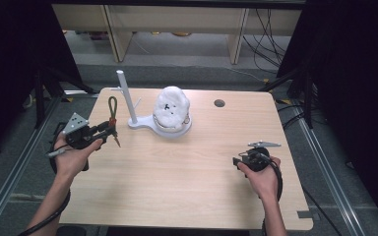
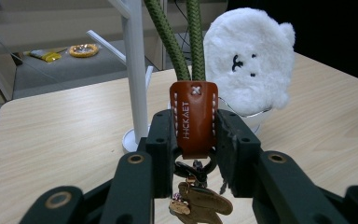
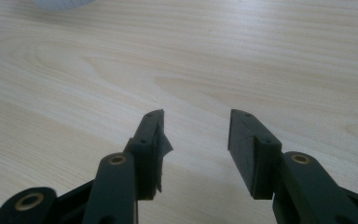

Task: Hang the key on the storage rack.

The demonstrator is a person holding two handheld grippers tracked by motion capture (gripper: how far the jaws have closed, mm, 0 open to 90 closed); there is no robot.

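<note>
The right gripper (image 3: pixel 196 140) hovers spread above the pale wooden worktop (image 1: pixel 187 167). The left gripper (image 2: pixel 196 140) pinches the brown leather tab of a green-corded keychain (image 2: pixel 193 116), held just short of the white peg stand (image 1: pixel 128 101) and fluffy white plush (image 1: pixel 172 108), seemingly in a dish.

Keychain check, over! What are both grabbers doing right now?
Left gripper shut on keychain, green loop up. Right gripper open, empty, over table. White stand and plush ahead, apart.

High view overlooks the table (image 1: pixel 187 172); gripper views skim it closely.
</note>
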